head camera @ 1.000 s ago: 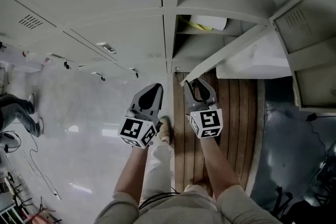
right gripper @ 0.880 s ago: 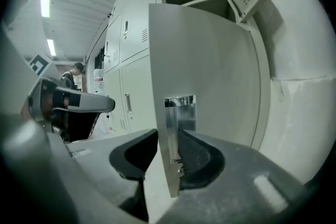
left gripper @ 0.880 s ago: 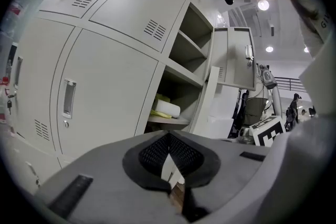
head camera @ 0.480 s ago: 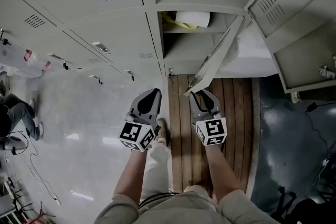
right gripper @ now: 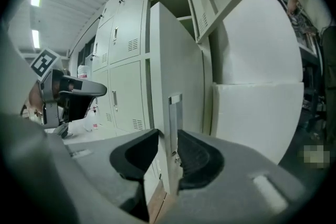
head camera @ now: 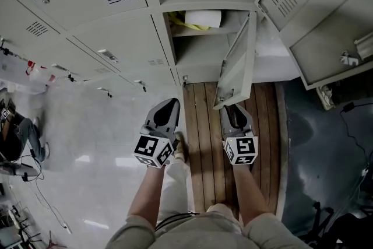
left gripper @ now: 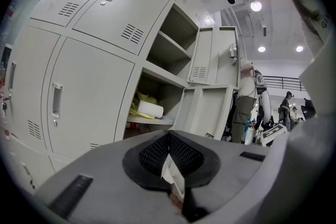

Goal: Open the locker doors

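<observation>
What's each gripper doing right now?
Left gripper: closed, empty.
Right gripper: jaws just tightened, clamped on the locker door edge.

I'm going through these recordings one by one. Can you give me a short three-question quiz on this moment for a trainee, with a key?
1. Multiple choice: what stands between the jaws of the right gripper?
A) the edge of an open locker door
B) the handle of a closed locker
C) nothing
2. True or false: the left gripper touches no locker door.
3. Fill in: on the shelf of the open compartment behind that door lies a ____.

Key
1. A: the jaws are closed on the door's edge.
2. True: its jaws are together, clear of the lockers.
3. white roll, lying on something yellow.
</observation>
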Demonstrator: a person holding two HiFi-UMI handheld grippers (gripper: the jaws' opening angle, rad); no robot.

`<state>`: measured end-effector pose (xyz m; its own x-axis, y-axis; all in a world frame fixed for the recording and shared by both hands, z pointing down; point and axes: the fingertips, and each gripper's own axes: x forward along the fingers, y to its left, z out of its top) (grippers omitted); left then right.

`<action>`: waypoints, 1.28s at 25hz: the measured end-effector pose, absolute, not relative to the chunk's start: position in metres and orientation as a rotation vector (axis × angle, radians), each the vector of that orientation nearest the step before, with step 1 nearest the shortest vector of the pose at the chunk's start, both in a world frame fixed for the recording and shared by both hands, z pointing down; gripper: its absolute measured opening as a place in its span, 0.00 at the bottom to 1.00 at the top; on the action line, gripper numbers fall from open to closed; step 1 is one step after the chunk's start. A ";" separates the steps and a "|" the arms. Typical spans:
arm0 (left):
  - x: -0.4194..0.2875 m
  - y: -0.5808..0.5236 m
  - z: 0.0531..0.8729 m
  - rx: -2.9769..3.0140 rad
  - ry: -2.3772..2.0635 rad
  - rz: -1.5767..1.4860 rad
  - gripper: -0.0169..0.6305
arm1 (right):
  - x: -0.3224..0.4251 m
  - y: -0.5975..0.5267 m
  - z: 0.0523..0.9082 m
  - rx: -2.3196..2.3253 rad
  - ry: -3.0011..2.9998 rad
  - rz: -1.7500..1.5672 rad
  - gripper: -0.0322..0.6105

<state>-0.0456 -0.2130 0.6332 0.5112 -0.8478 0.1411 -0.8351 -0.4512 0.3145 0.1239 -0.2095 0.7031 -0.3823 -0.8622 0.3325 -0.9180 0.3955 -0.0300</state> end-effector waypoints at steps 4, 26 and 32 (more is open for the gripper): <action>-0.045 -0.211 0.632 2.415 -1.399 -0.050 0.02 | 0.148 -0.204 0.703 1.651 -2.334 0.320 0.22; -0.036 -0.214 0.633 2.444 -1.362 -0.023 0.02 | 0.266 -0.216 0.702 2.113 -2.018 0.496 0.05; -0.035 -0.212 0.635 2.444 -1.357 -0.018 0.02 | 0.280 -0.216 0.699 2.174 -1.987 0.525 0.05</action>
<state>-0.0354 -0.2118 0.6345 0.5428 -0.8257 0.1536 -0.8212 -0.4834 0.3031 0.2798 -0.2165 0.6994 0.0615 -0.9337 0.3526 -0.9861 -0.1116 -0.1235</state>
